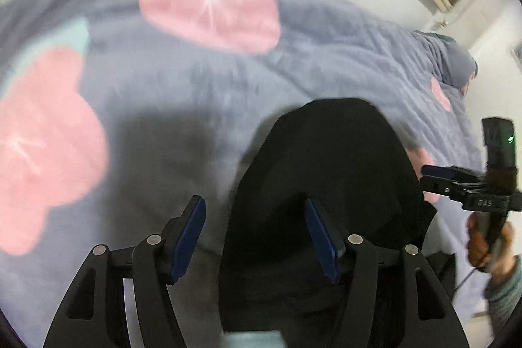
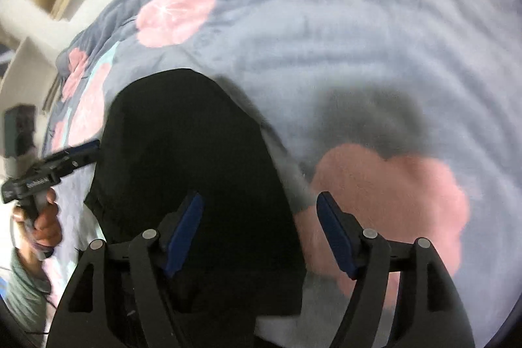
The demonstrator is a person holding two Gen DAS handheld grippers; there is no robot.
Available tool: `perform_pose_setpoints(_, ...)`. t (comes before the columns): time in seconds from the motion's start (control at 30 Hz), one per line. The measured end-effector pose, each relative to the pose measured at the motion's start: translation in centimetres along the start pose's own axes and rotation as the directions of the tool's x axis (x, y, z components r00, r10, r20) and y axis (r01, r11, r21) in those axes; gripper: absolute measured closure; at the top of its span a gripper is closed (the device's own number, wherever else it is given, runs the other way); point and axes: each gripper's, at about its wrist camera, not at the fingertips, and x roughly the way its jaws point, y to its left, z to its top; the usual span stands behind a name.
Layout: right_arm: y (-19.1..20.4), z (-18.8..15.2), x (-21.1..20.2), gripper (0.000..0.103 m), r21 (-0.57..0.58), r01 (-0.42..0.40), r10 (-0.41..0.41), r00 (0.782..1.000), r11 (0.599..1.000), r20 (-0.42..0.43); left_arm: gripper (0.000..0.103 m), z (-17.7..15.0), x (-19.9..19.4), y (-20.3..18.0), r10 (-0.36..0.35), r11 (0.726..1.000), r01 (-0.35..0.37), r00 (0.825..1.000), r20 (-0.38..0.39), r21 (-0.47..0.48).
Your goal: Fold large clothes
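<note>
- Nearest my left lens: left gripper (image 1: 256, 232), jaws spread wide, nothing clamped; one pad sits over the black garment (image 1: 326, 185), the other over the blanket (image 1: 156, 80).
- Right gripper (image 2: 261, 232) likewise wide apart and empty, straddling the garment's right edge.
- Garment lies in a narrow dark strip on the grey blanket with pink flowers, between both tools; I judge a fold was just laid down and let go.

Both views are softly and evenly lit. The quilt (image 1: 182, 80) is smeared by motion blur, and soft grey shadows are cast on it beside the black garment (image 1: 326, 185), where no detail is resolved. Edges are bent and vignetted by fisheye distortion.
</note>
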Motion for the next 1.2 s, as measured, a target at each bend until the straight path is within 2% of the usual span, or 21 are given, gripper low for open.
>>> perform_pose_setpoints(0.1, -1.3, 0.4, 2.2, 0.028, 0.046, -0.102, 0.104, 0.993, 0.994, -0.050, 0.038, 0.1, 2.0, 0.6, -0.071, 0.997, 0.070, 0.997, -0.036, -0.023)
perform_pose_setpoints(0.2, -1.1, 0.8, 3.5, 0.028, 0.060, -0.183, 0.188, 0.979, 0.981, -0.080, 0.038, 0.3, 3.5, 0.8, -0.174, 0.984, 0.171, 0.983, -0.055, -0.046)
perform_pose_setpoints(0.27, -0.8, 1.1, 4.1, 0.029, 0.049, -0.206, 0.210, 0.973, 0.977, -0.092, 0.038, 0.5, 4.3, 0.6, -0.201, 0.978, 0.198, 0.978, -0.062, -0.060)
perform_pose_setpoints(0.3, -0.1, 1.1, 4.2, 0.035, 0.024, -0.195, 0.196, 0.976, 0.981, -0.093, 0.038, 0.6, 4.6, 0.3, -0.198, 0.979, 0.194, 0.978, -0.064, -0.062)
perform_pose_setpoints(0.33, 0.7, 1.2, 4.4, 0.051, -0.002, -0.185, 0.184, 0.979, 0.983, -0.091, 0.038, 0.6, 4.7, 0.1, -0.191, 0.980, 0.187, 0.979, -0.065, -0.059)
perform_pose_setpoints(0.37, 1.4, 1.1, 4.1, 0.054, -0.030, -0.174, 0.171, 0.982, 0.984, -0.087, 0.044, 0.7, 4.7, -0.3, -0.175, 0.984, 0.172, 0.983, -0.059, -0.046)
perform_pose_setpoints(0.4, 2.1, 1.1, 3.7, 0.070, -0.056, -0.164, 0.160, 0.984, 0.985, -0.074, 0.062, 0.6, 4.4, -0.8, -0.159, 0.987, 0.158, 0.986, -0.048, -0.022)
perform_pose_setpoints(0.5, 4.1, -0.3, 0.5, 0.077, -0.163, -0.123, 0.123, 0.992, 0.979, -0.012, 0.089, -0.3, 2.2, -2.2, -0.112, 0.991, 0.112, 0.994, -0.002, 0.077)
perform_pose_setpoints(0.57, 5.2, -1.6, -1.9, 0.079, -0.224, -0.101, 0.109, 0.994, 0.969, 0.026, 0.091, -1.2, 0.1, -3.0, -0.098, 0.986, 0.094, 0.995, 0.026, 0.140)
perform_pose_setpoints(0.67, 7.9, -4.4, -6.3, 0.080, -0.330, -0.029, 0.068, 0.992, 0.943, 0.106, 0.092, -3.1, -4.2, -5.0, -0.096, 0.970, 0.075, 0.992, 0.079, 0.230)
perform_pose_setpoints(0.8, 11.7, -9.6, -12.0, 0.080, -0.459, 0.098, 0.002, 0.977, 0.883, 0.211, 0.092, -6.7, -10.0, -8.0, -0.083, 0.940, 0.028, 0.986, 0.147, 0.340)
perform_pose_setpoints(1.0, 15.8, -19.1, -16.5, 0.081, -0.538, 0.255, -0.094, 0.946, 0.803, 0.309, 0.092, -14.3, -16.5, -11.6, -0.057, 0.897, -0.030, 0.982, 0.183, 0.441)
perform_pose_setpoints(1.1, 16.7, -24.2, -17.6, 0.081, -0.544, 0.305, -0.141, 0.936, 0.782, 0.322, 0.092, -19.3, -18.4, -13.0, -0.044, 0.882, -0.045, 0.983, 0.177, 0.469)
perform_pose_setpoints(1.2, 16.1, -29.0, -17.9, 0.081, -0.529, 0.276, -0.154, 0.953, 0.802, 0.263, 0.092, -24.8, -18.8, -14.0, -0.032, 0.876, -0.034, 0.991, 0.129, 0.482)
